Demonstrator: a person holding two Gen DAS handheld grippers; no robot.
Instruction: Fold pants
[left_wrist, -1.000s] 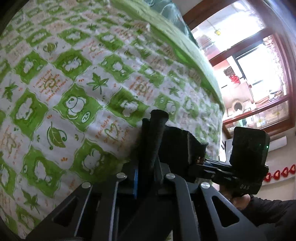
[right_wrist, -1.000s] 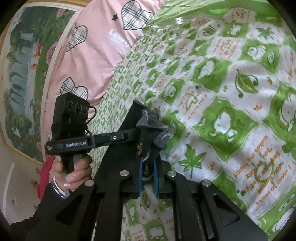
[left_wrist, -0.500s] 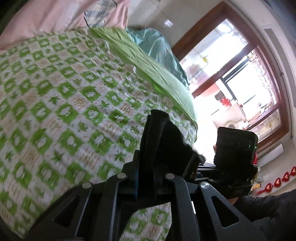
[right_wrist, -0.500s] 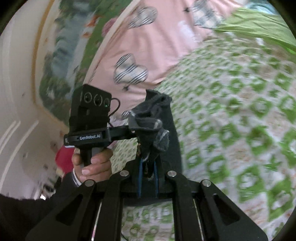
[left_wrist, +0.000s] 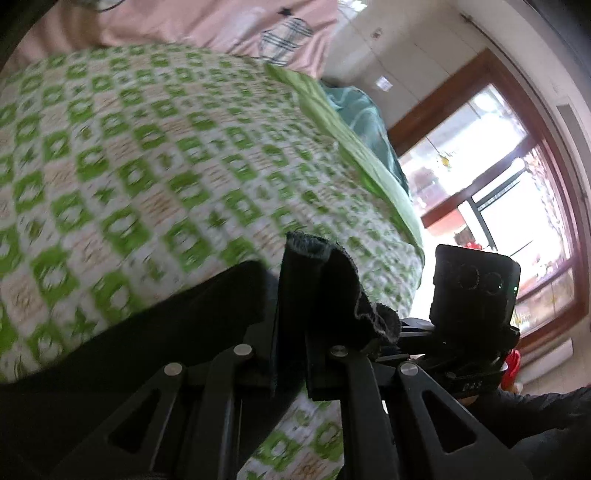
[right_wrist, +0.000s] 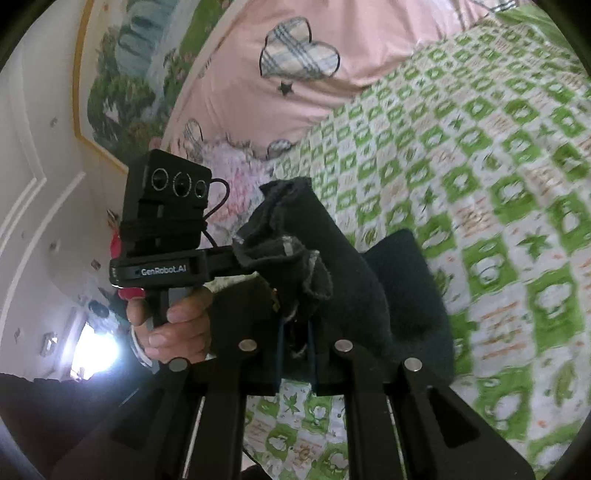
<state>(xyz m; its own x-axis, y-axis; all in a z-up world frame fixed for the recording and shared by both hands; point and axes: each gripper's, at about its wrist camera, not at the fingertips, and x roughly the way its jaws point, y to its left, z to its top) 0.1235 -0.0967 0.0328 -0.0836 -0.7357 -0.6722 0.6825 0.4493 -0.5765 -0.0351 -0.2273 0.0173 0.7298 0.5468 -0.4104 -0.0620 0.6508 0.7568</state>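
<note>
Black pants (left_wrist: 173, 332) hang lifted above a bed with a green and white checked sheet (left_wrist: 147, 155). My left gripper (left_wrist: 291, 306) is shut on a bunched hem of the pants, whose frayed edge (left_wrist: 369, 317) sticks up past the fingers. In the right wrist view my right gripper (right_wrist: 295, 314) is shut on another bunched edge of the pants (right_wrist: 332, 258), and dark cloth drapes down to its right. The other gripper's camera block (right_wrist: 166, 206) shows at left, held by a hand (right_wrist: 173, 325).
A pink quilt with plaid hearts (right_wrist: 295, 74) lies at the head of the bed. A green blanket (left_wrist: 351, 147) and teal bedding (left_wrist: 365, 122) lie along the far side. A window with a dark wood frame (left_wrist: 517, 177) is beyond the bed.
Both grippers have risen and pulled back from the sheet, carrying the pants with them. More of the room and the dark cloth shows now. Both stay shut on the fabric.
</note>
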